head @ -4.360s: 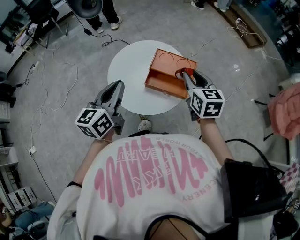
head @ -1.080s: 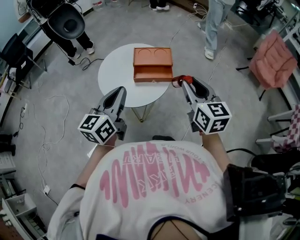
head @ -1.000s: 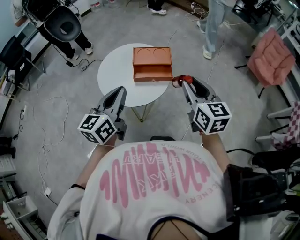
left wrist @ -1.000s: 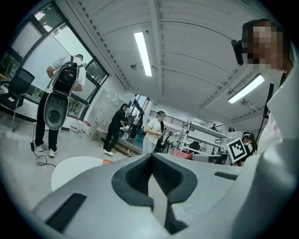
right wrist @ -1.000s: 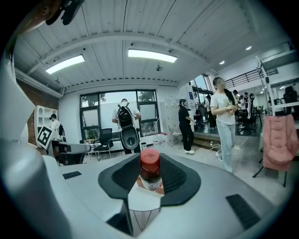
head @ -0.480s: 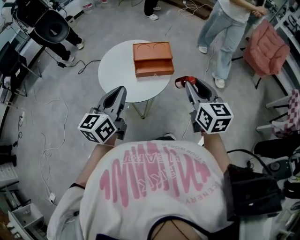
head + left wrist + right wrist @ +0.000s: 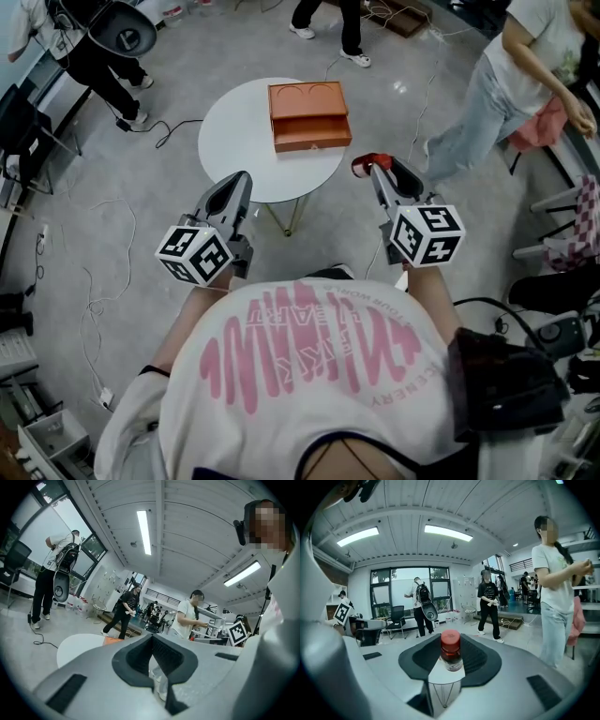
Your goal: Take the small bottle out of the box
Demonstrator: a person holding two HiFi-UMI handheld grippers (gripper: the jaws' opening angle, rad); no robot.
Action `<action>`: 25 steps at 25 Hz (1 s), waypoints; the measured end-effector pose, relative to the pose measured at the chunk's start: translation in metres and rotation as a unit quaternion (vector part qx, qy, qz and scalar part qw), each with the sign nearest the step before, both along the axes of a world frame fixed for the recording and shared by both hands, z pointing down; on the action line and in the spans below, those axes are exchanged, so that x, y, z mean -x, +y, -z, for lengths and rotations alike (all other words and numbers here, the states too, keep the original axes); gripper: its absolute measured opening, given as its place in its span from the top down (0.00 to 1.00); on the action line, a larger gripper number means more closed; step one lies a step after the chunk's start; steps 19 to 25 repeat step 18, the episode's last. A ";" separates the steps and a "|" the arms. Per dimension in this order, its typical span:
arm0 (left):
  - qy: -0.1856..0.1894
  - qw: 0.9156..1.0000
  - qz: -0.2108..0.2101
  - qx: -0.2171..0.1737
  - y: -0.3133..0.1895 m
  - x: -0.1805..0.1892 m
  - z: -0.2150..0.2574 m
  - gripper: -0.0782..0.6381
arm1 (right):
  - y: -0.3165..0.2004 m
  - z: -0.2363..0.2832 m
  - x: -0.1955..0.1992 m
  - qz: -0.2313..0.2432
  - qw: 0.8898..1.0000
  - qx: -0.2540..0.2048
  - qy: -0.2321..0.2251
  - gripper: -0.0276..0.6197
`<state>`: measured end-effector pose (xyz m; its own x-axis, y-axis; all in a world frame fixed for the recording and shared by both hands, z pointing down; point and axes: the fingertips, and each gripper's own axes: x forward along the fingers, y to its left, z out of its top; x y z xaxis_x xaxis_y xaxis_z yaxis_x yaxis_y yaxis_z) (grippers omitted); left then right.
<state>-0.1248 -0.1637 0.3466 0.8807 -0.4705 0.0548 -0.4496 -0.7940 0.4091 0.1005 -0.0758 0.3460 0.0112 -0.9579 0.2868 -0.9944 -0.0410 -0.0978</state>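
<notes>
The orange box (image 7: 309, 112) lies open on the round white table (image 7: 244, 141), with two round hollows in its lid. My right gripper (image 7: 367, 167) is shut on the small bottle (image 7: 361, 167), held over the floor just off the table's right edge. In the right gripper view the bottle (image 7: 451, 651) stands upright between the pads, red cap on top, dark liquid inside. My left gripper (image 7: 242, 180) hangs near the table's front edge, jaws together and nothing in them. Its view shows the closed tips (image 7: 157, 681), the table (image 7: 79, 646) and a sliver of the box (image 7: 112, 640) beyond.
A person in jeans (image 7: 506, 84) stands close on the right of the table. Other people stand at the back and back left (image 7: 94, 47). Cables (image 7: 103, 216) trail over the grey floor to the left.
Earlier my right gripper was at the box; now it holds the bottle clear of the table. Over the last second both grippers kept still while the person on the right moved nearer.
</notes>
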 end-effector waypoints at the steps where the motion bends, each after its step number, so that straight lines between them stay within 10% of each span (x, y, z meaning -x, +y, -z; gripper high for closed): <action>1: 0.000 1.000 0.000 -0.001 -0.001 -0.001 0.000 0.88 | -0.001 0.000 -0.001 0.000 1.000 -0.001 0.000 0.77; 25: 0.005 1.000 0.003 -0.004 -0.007 -0.002 0.000 0.88 | -0.006 -0.002 -0.006 0.000 1.000 -0.003 0.003 0.77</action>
